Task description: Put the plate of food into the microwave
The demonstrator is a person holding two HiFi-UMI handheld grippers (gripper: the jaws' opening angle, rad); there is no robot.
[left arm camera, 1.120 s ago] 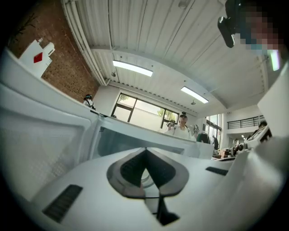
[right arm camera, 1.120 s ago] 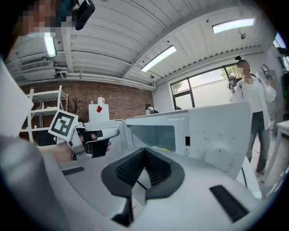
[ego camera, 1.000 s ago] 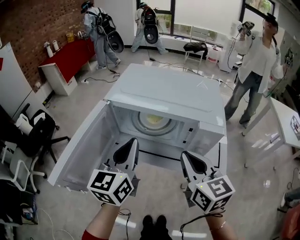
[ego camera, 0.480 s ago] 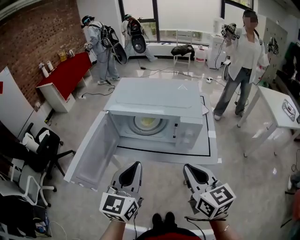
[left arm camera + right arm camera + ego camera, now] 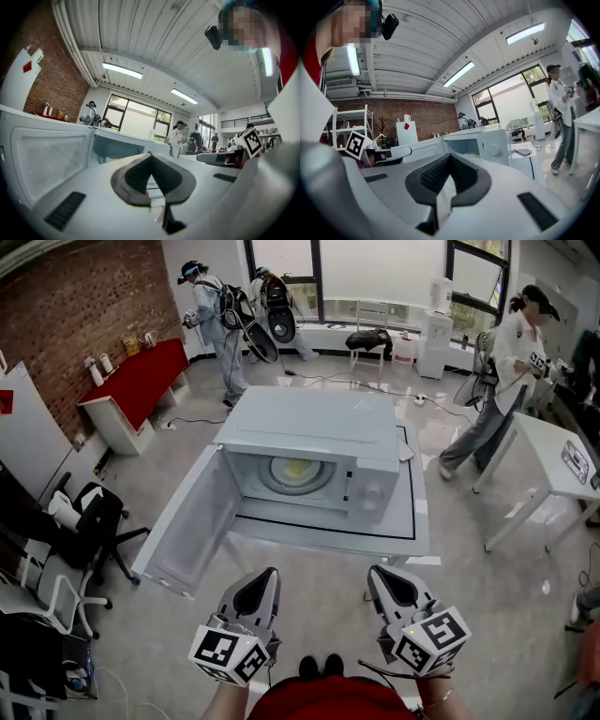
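I had the left gripper [image 5: 265, 576] low at the bottom of the head view, held close to the body, jaws pointing forward at the microwave [image 5: 309, 423]. Its own view showed the pads pressed together, nothing between them. The right gripper [image 5: 380, 575] sat just beside it at the same height and the same forward tilt, marker cube [image 5: 429, 638] nearest the camera. Its jaws were likewise closed on nothing. Both were short of the table [image 5: 419, 521], touching nothing.

Materials, from the left: brick wall [image 5: 84, 306], black office chair [image 5: 94, 517], red counter [image 5: 141, 367]. The microwave was a white box with a flat matte top, standing on the white table inside a black outline. Its door [image 5: 183, 526] was hinged at the left and swung wide open, with a pale translucent window. The control panel [image 5: 375, 488] was to the right of the cavity. Gripper jaws were white plastic with black ribbed pads.

The plate of food [image 5: 296, 470] was inside the microwave cavity, centred on its floor. It was round with a pale rim and a yellowish heap in the middle. I couldn't tell what the food was.
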